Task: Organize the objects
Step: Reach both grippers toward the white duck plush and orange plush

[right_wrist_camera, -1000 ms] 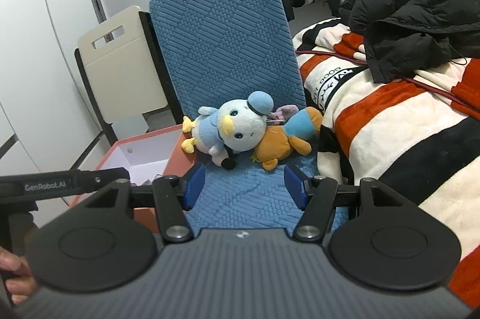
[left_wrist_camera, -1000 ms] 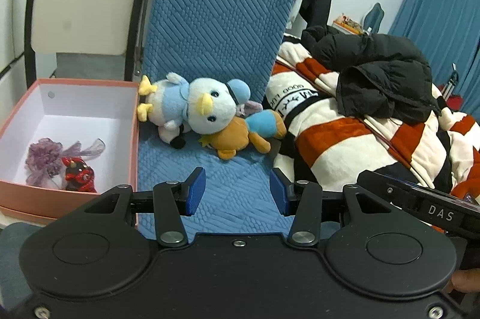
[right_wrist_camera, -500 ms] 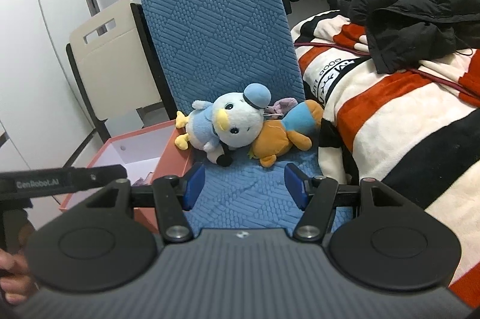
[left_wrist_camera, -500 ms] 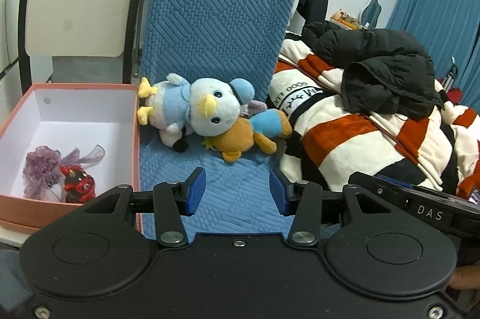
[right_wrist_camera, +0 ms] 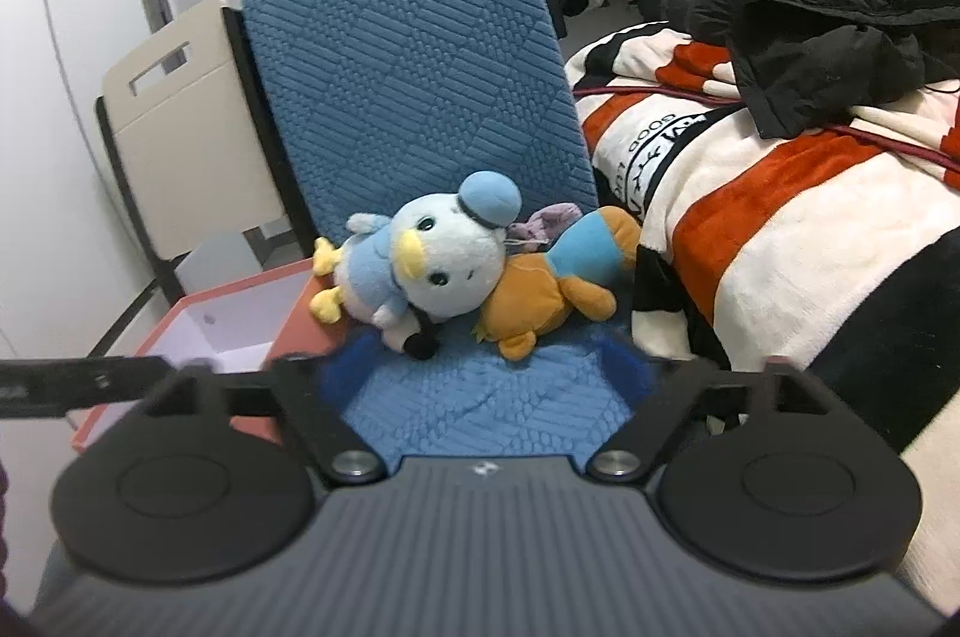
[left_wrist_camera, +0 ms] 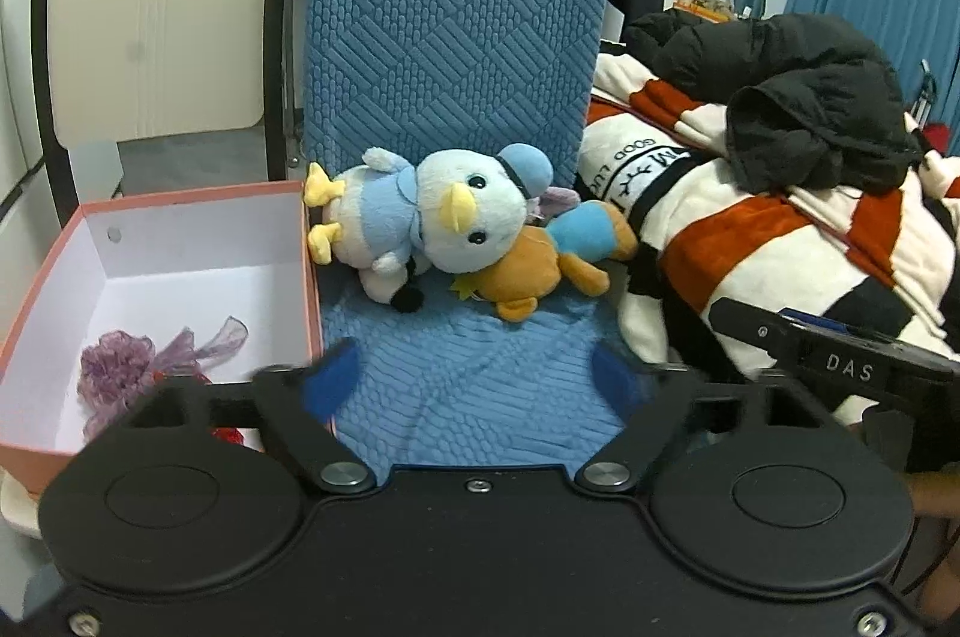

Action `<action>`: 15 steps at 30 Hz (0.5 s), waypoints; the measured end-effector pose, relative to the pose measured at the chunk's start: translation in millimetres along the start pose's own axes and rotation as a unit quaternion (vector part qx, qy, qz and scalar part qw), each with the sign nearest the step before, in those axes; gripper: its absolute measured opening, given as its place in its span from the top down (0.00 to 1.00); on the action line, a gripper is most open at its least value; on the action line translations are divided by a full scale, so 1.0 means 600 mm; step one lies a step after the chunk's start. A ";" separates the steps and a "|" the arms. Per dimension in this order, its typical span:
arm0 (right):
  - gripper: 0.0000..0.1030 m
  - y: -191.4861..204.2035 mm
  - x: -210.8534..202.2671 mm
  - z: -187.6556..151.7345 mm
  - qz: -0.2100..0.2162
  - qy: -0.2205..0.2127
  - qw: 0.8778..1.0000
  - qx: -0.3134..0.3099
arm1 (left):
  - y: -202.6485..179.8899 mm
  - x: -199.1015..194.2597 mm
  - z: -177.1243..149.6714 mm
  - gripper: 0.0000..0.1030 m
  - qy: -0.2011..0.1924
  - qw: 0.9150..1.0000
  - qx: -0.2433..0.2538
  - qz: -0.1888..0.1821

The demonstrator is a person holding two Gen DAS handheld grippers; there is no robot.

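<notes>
My left claw and right claw have just been opening and stand apart, empty. The 2 plush toys, duck and orange one, lie touching on the blue chair, beside the box.

Seat front clear — box, blanket apparently flanking.
</notes>
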State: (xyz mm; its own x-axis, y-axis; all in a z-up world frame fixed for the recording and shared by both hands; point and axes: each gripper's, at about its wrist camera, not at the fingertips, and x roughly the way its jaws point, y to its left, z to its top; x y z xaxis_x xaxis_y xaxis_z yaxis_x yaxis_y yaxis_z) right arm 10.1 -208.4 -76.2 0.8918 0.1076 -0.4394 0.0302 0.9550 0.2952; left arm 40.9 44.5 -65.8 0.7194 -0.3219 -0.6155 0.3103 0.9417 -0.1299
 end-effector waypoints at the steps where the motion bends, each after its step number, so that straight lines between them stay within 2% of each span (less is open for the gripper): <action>1: 0.16 -0.003 0.008 0.000 -0.004 0.000 1.000 0.002 | 0.002 0.008 0.002 0.09 0.001 1.000 0.000 0.002; 6: 0.16 -0.029 0.073 -0.010 -0.006 0.003 0.999 0.033 | 0.016 0.053 0.018 0.05 0.020 1.000 0.005 0.002; 10: 0.16 -0.024 0.112 -0.003 -0.004 -0.016 1.000 0.027 | 0.001 0.093 0.034 0.04 0.017 0.996 0.078 0.030; 15: 0.16 -0.032 0.174 0.002 -0.006 0.013 1.000 0.015 | -0.018 0.141 0.055 0.04 0.028 0.989 0.142 0.042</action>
State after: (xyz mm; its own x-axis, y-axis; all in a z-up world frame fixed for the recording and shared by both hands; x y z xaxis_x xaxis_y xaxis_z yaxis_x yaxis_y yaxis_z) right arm 103.2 -215.9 -126.6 0.8789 0.1045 -0.4654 0.0543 0.9474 0.3154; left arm 118.8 3.6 -90.8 0.7163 -0.2310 -0.6585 0.4194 0.8967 0.1417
